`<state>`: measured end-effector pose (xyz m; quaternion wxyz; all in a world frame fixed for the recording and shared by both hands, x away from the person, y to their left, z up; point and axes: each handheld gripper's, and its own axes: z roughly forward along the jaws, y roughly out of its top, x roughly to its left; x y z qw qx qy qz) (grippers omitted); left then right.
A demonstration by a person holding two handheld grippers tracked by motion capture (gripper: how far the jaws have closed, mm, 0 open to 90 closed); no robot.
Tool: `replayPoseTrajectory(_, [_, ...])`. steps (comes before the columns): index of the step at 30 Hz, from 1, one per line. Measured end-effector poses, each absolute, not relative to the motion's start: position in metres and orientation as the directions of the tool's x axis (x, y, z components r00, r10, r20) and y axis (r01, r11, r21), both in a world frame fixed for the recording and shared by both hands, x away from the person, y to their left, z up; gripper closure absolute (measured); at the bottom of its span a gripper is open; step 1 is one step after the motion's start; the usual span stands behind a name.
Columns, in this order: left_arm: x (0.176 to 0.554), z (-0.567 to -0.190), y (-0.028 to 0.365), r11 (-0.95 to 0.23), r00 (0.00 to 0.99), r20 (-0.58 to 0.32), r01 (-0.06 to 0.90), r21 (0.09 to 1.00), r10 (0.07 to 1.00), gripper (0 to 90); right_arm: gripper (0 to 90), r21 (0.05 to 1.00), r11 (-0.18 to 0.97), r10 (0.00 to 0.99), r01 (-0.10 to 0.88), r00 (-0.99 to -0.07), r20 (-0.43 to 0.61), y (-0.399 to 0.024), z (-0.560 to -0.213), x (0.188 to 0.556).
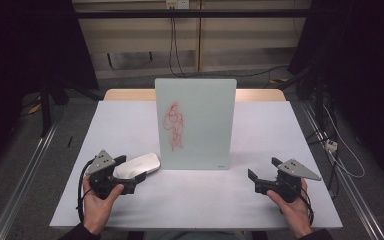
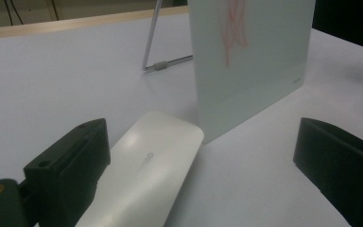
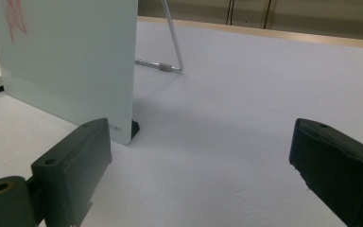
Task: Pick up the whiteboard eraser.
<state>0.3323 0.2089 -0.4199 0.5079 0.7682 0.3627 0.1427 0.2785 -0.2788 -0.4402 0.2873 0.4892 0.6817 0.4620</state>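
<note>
A frosted white board [image 1: 195, 125] stands upright at the middle of the table, with a red scribble [image 1: 174, 125] on its face. A flat white eraser-like block [image 1: 140, 164] lies by the board's lower left corner. My left gripper [image 1: 130, 172] is open around the block [image 2: 151, 170]. The block rests against the left jaw, and the right jaw stands well clear of it. My right gripper [image 1: 264, 168] is open over bare table at the board's lower right, with nothing between its jaws. It sees the board [image 3: 66, 61] close by on its left.
The white table [image 1: 280, 130] has a wooden strip along its far edge. A wire stand [image 2: 151, 42] props the board from behind. Cables run across the floor beyond the table and along its right side. Metal rails flank the table on both sides.
</note>
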Motion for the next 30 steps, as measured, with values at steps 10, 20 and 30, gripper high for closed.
replayPoseTrajectory(10, [0.339,-0.411,0.214,-0.267,0.730,-0.118,0.389,0.882,0.673,4.4,6.4,0.911,0.093,0.931,0.402,-0.359,0.063,-0.278,-0.440,0.278])
replayPoseTrajectory(20, [0.352,-0.409,0.213,-0.313,0.746,-0.132,0.424,0.850,0.653,5.3,6.5,0.909,0.094,0.931,0.406,-0.360,0.065,-0.278,-0.440,0.278])
replayPoseTrajectory(30, [0.367,-0.403,0.213,-0.395,0.748,-0.073,0.428,0.813,0.660,8.1,6.6,0.908,0.095,0.928,0.408,-0.367,0.067,-0.277,-0.440,0.279])
